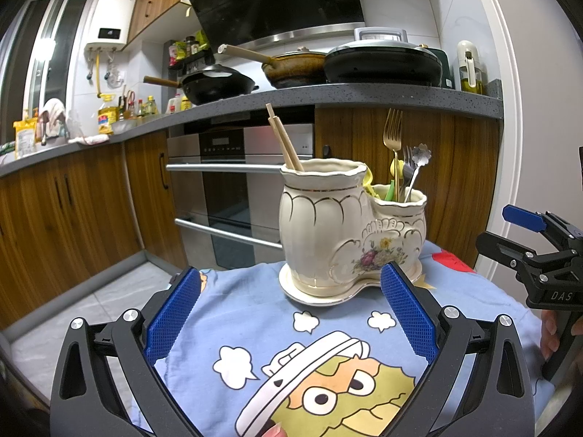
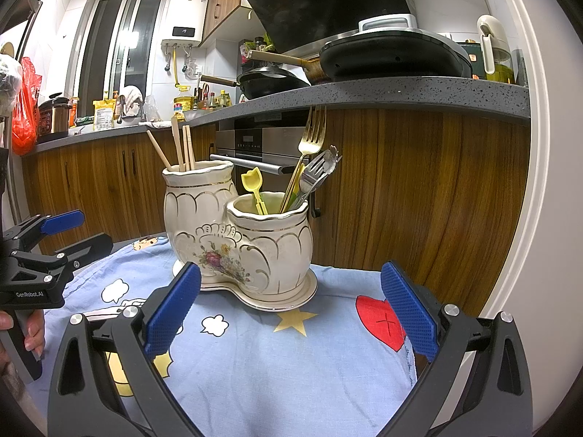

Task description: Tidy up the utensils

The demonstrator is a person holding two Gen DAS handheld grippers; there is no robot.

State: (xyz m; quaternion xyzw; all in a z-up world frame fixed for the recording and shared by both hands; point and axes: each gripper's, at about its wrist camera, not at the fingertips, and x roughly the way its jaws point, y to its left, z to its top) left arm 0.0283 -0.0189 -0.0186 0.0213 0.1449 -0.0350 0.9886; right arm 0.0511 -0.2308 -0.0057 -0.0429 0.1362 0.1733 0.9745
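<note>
Left wrist view: the left gripper (image 1: pixel 290 304) has its jaws spread wide and empty, just short of the ceramic holder (image 1: pixel 349 231), which stands on its matching saucer on the cartoon-print cloth (image 1: pixel 255 324) covering the bench. In the holder's taller compartment lean the chopsticks (image 1: pixel 284 138); in the lower compartment, on the holder's right side, stand a gold fork (image 1: pixel 393 131) and silver pieces. Right of the holder the right gripper (image 1: pixel 532 233) shows side-on, marked "DAS".

Right wrist view: the right gripper's jaws are likewise wide apart with nothing between them. Here the holder's lower compartment faces the camera, with a yellow tulip-shaped pick (image 2: pixel 255 187) beside the fork. No loose utensil lies on the cloth around the holder, so the sorting looks essentially finished. Left of the holder, the left gripper's body reads "GenRobot.AI".
</note>
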